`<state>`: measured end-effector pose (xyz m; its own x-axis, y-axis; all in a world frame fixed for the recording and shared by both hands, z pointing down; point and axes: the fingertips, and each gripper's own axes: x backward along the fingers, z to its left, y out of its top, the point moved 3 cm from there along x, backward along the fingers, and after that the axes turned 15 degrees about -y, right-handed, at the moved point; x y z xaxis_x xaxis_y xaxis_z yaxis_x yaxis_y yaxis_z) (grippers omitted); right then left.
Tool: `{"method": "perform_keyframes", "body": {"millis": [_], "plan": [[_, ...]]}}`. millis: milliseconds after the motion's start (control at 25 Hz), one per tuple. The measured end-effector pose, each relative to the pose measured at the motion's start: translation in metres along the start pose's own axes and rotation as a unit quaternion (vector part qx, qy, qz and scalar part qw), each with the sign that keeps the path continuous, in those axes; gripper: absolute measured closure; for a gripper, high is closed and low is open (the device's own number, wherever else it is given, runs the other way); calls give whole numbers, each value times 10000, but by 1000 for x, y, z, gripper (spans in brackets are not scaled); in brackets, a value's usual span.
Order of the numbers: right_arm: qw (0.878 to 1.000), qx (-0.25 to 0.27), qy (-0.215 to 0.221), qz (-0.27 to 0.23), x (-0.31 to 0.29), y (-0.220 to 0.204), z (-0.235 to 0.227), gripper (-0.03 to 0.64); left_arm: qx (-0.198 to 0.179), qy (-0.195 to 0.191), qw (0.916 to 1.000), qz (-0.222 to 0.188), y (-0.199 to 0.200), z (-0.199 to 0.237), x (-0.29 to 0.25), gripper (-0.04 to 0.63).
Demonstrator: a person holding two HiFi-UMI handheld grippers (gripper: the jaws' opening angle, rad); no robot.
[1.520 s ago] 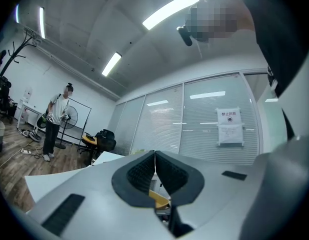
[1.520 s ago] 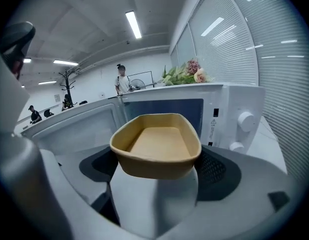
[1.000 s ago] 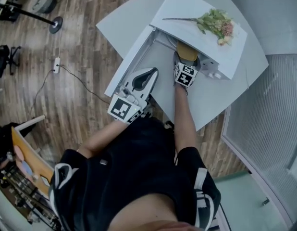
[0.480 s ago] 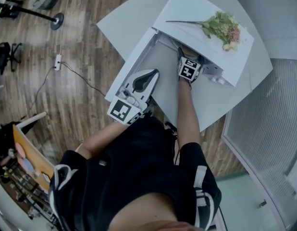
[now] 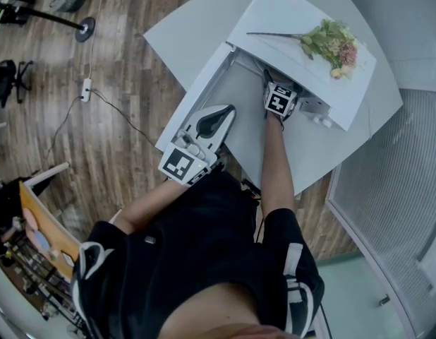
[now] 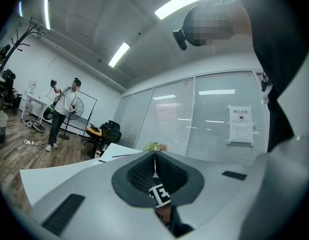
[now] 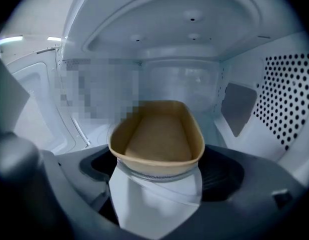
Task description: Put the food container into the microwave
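Observation:
The brown paper food container (image 7: 157, 139), with a white sleeve round its base, is inside the white microwave's cavity (image 7: 194, 39). My right gripper (image 7: 157, 176) is shut on its near end. From the head view only that gripper's marker cube (image 5: 280, 99) shows at the microwave's (image 5: 288, 13) open front, and the container is hidden. The microwave door (image 5: 198, 83) stands swung open to the left. My left gripper (image 5: 219, 113) hovers by that door with its jaws shut on nothing (image 6: 154, 166).
A bunch of flowers (image 5: 332, 41) lies on top of the microwave. The microwave stands on a white table (image 5: 183, 27). A power strip and cable (image 5: 85, 90) lie on the wooden floor. The cavity's right wall is perforated (image 7: 289, 99). A person (image 6: 62, 109) stands far off.
My right gripper has pushed forward into the microwave, and the container has gone out of the head view. The left gripper has barely moved.

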<state>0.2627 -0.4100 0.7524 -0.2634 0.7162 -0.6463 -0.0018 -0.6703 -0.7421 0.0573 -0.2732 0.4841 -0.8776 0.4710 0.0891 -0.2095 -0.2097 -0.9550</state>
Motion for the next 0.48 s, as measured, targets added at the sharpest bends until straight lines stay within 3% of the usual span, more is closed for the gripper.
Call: {"method": "perform_keyframes", "body": {"millis": [480], "plan": [[9998, -155, 2, 137, 19, -18, 2, 109, 87, -149, 9998, 11, 0, -11, 7, 572]]}}
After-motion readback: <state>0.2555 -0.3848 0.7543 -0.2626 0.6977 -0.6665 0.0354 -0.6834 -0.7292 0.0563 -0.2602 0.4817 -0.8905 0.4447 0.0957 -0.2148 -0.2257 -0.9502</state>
